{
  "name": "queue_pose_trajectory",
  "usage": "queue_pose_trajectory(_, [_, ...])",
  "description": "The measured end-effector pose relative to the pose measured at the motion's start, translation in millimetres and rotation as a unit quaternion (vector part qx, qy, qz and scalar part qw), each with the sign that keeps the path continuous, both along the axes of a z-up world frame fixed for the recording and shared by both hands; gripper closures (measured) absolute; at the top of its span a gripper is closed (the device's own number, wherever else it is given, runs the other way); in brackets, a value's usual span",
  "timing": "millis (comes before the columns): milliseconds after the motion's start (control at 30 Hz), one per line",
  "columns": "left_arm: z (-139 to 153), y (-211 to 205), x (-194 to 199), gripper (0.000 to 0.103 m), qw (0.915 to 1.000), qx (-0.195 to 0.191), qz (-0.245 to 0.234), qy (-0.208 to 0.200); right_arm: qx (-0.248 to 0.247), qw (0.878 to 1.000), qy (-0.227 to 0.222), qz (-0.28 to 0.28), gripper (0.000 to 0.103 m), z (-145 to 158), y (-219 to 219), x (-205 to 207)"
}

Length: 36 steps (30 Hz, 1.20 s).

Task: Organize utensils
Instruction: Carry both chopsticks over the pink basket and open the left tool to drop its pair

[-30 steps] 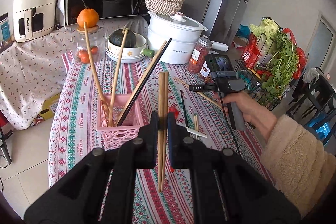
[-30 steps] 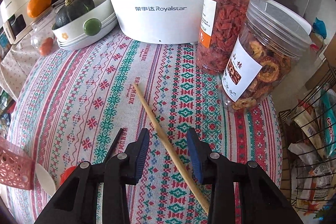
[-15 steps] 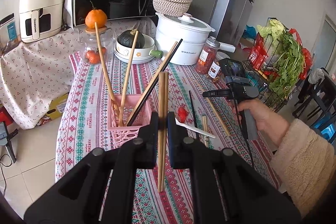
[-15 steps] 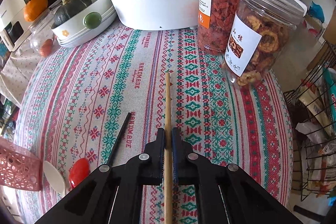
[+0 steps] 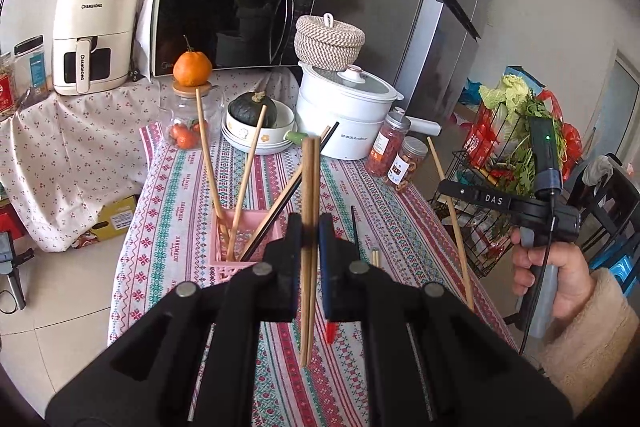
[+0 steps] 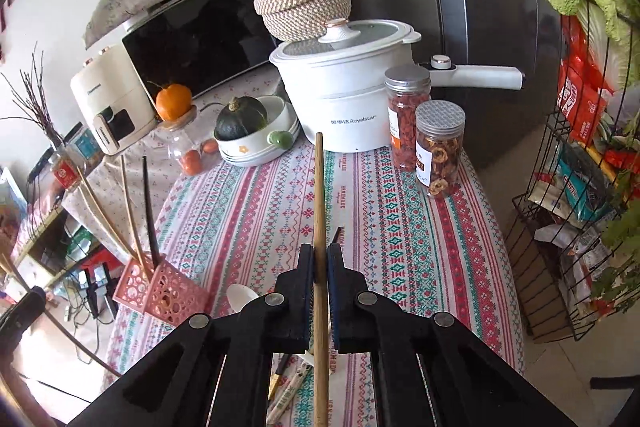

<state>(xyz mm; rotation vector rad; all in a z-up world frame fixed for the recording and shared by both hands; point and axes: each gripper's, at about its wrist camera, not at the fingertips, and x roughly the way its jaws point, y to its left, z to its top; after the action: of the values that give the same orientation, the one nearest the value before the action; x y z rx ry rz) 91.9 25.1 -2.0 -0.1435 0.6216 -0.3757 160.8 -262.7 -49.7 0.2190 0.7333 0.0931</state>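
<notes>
Chopsticks [image 5: 310, 195] sit clamped in the left gripper [image 5: 310, 239], above the pink basket [image 5: 240, 255], which already holds several sticks. Right view: right gripper [image 6: 319, 267] pinches one wooden chopstick [image 6: 319, 195], right of the basket; a spoon [image 6: 242, 295] and more utensils remain on the tablecloth [image 6: 400, 227].

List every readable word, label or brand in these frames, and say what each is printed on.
"CHANGHONG": air fryer, on body and handle.
"Royalstar", after Chinese characters too small to read: white pot.
"DAS": right gripper.
"HANDMADE": tablecloth, woven repeatedly.
Jar labels: too small to read.
Snack packets in the wire rack: too blurred to read.
</notes>
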Motion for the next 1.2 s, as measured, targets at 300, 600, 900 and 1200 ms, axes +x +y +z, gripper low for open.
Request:
queue_pose_trajectory(300, [40, 16, -8, 0.094, 0.9942, -0.026, 0.049, -0.092, 0.038, 0.993, -0.108, 0.014, 0.097, 40, 31, -48])
queue_pose_trajectory(600, [38, 24, 15, 0.094, 0.9844, -0.008, 0.103, -0.142, 0.059, 0.987, -0.149, 0.021, 0.097, 51, 46, -46])
queue_pose_trajectory(900, [3, 21, 48, 0.094, 0.9877, 0.024, 0.108, -0.111, 0.068, 0.987, -0.145, 0.016, 0.097, 40, 59, -28])
queue_pose_trajectory(1200, [-20, 28, 71, 0.094, 0.9957, -0.006, 0.084, -0.038, 0.069, 0.987, -0.143, 0.019, 0.097, 33, 66, -24])
